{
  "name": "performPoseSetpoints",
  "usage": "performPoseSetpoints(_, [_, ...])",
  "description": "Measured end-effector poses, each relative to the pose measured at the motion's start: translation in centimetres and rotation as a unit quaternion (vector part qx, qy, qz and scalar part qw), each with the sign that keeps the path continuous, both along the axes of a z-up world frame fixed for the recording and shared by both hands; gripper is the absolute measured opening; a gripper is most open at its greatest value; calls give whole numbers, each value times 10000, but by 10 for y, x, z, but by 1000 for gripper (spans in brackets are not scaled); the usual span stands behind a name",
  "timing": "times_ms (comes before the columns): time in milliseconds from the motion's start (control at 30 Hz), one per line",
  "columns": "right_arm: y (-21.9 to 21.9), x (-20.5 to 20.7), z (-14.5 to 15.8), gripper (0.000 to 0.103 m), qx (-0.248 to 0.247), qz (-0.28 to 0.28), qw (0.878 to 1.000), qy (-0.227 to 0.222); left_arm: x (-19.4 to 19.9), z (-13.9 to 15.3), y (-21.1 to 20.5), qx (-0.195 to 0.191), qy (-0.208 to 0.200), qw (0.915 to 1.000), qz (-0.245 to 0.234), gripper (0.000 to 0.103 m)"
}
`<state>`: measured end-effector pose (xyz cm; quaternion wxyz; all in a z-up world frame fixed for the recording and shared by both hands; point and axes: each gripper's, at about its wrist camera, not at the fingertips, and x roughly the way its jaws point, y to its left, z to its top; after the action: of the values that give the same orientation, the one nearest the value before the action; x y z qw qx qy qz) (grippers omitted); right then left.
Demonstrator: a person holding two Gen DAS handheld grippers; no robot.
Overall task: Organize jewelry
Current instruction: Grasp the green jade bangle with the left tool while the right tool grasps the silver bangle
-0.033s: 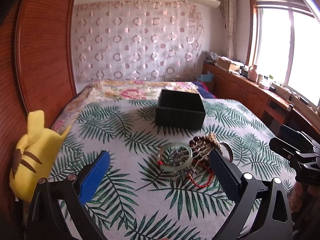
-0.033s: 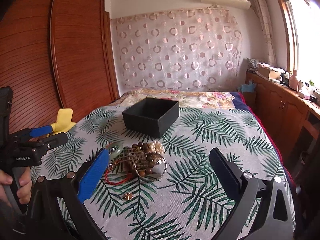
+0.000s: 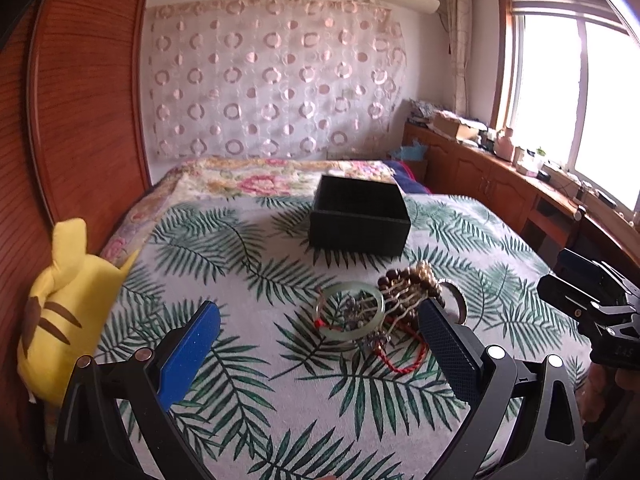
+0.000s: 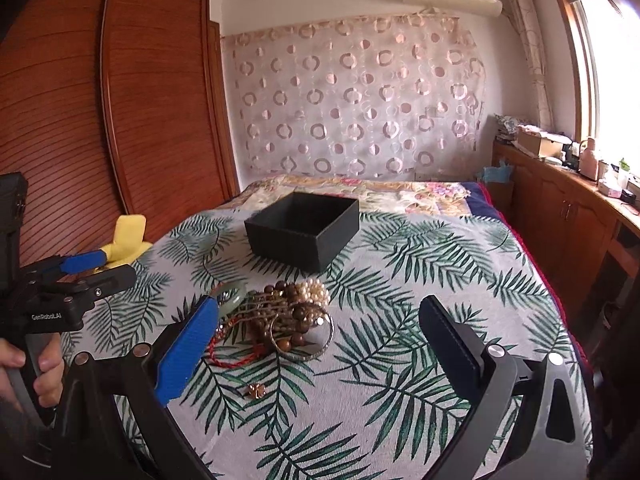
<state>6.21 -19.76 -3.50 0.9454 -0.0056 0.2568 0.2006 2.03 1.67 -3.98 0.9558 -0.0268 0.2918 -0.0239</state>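
Nothing has changed between the earlier pictures and these: the jewelry, the box and both tools sit exactly where they did, so no sorting step has begun.

In the left wrist view, the left hand-held gripper (image 3: 316,340) hovers with its jaws spread wide and nothing between them, low in the frame. The tangled pile of bead bracelets and cords (image 3: 404,300) lies right of centre on the palm-leaf patterned bedspread (image 3: 240,248), with a pale green jade bangle (image 3: 352,308) at its left edge. The open black square box (image 3: 360,216) stands above the pile in the frame, apart from it, and looks empty from the right wrist view.

In the right wrist view, the right hand-held gripper (image 4: 316,340) is likewise wide open and holds nothing. A silver metal bangle (image 4: 304,336) rests at the pile's lower right, and a small gold clover-shaped charm (image 4: 256,391) lies alone below the pile. A yellow plush toy (image 3: 60,304) sits at the left edge.

Judging by this stillness, the whole task remains ahead; the bangles seem the easiest first picks, while the tangled cords may drag neighbours along.
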Motion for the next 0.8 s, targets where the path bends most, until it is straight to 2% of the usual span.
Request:
performPoseSetpoints(233, [-7, 11, -25, 92, -85, 290, 9990, 344, 16, -22, -1, -55, 317, 9990, -325, 96])
performPoseSetpoints(433, [0, 19, -42, 89, -228, 563, 9964, 592, 33, -39, -5, -87, 594, 9969, -511, 96])
performPoseSetpoints(533, [3, 22, -47, 89, -300, 639, 9952, 682, 43, -45, -3, -309, 709, 9953, -582, 95])
performPoseSetpoints(700, [7, 27, -54, 89, -367, 711, 9936, 797, 62, -54, 0, -555, 959, 9912, -719, 85])
performPoseSetpoints(800, [10, 28, -55, 89, -400, 736, 9931, 826, 74, -60, 0, -651, 1128, 9886, -751, 84])
